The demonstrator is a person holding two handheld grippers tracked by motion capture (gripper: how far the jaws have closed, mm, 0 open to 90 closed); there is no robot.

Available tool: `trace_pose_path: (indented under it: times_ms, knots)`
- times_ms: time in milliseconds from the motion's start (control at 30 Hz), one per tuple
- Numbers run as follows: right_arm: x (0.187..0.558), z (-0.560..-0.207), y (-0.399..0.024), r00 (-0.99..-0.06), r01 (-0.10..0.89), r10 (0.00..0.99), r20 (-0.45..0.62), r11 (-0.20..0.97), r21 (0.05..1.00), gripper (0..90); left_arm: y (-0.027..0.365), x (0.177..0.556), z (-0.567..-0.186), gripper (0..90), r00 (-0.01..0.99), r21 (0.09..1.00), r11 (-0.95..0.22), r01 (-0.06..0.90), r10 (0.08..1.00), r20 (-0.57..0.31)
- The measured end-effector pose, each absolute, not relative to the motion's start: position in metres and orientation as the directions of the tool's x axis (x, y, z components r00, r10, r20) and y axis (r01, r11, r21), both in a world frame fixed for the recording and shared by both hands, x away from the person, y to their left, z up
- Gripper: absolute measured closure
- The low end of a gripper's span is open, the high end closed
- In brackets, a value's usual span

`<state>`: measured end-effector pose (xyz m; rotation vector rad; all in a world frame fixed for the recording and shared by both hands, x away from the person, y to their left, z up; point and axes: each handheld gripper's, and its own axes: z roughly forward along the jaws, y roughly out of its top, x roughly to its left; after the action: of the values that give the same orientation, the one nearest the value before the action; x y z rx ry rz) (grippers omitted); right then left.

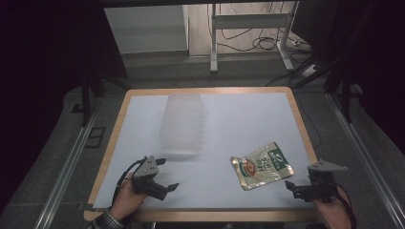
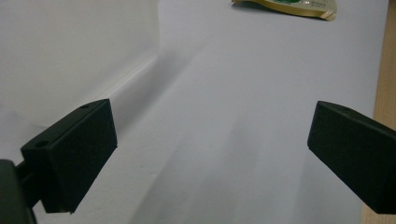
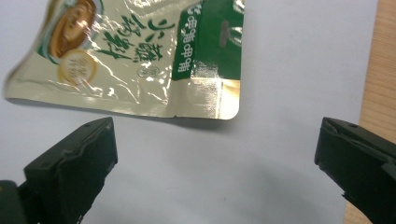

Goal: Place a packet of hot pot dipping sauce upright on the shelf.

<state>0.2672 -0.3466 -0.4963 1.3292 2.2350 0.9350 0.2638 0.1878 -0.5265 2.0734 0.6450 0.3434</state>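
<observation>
A gold and green foil pouch (image 1: 261, 166) lies flat on the white sheet at the front right. A clear plastic container (image 1: 182, 124) stands near the middle of the table. My left gripper (image 1: 166, 174) sits at the front left, just in front of the container, open with nothing between its jaws. My right gripper (image 1: 293, 189) is at the front right corner, close behind the pouch's near edge, also open and empty. In the right gripper view the pouch (image 3: 135, 56) lies just beyond the open gripper (image 3: 215, 158). The left gripper view has the container's wall (image 2: 70, 56) on the left and the pouch (image 2: 289, 5) far off.
The white sheet (image 1: 239, 114) covers a wooden table whose rim (image 1: 305, 138) shows along the right side. The wood edge (image 3: 378, 70) lies close beside the right gripper's right jaw. Grey floor, metal rails and a desk frame with cables lie beyond the table.
</observation>
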Motion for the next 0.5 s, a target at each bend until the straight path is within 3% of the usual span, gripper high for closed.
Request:
trace_pose_path:
  times_ms: [500]
  knots:
    - [0.2678,-0.4958,-0.3497,-0.469,0.609,0.883,0.017,0.310,0.730,0.0,0.1879,0.2638,-0.5265,1.4,0.825,0.837,-0.451,0.310,0.565,0.000]
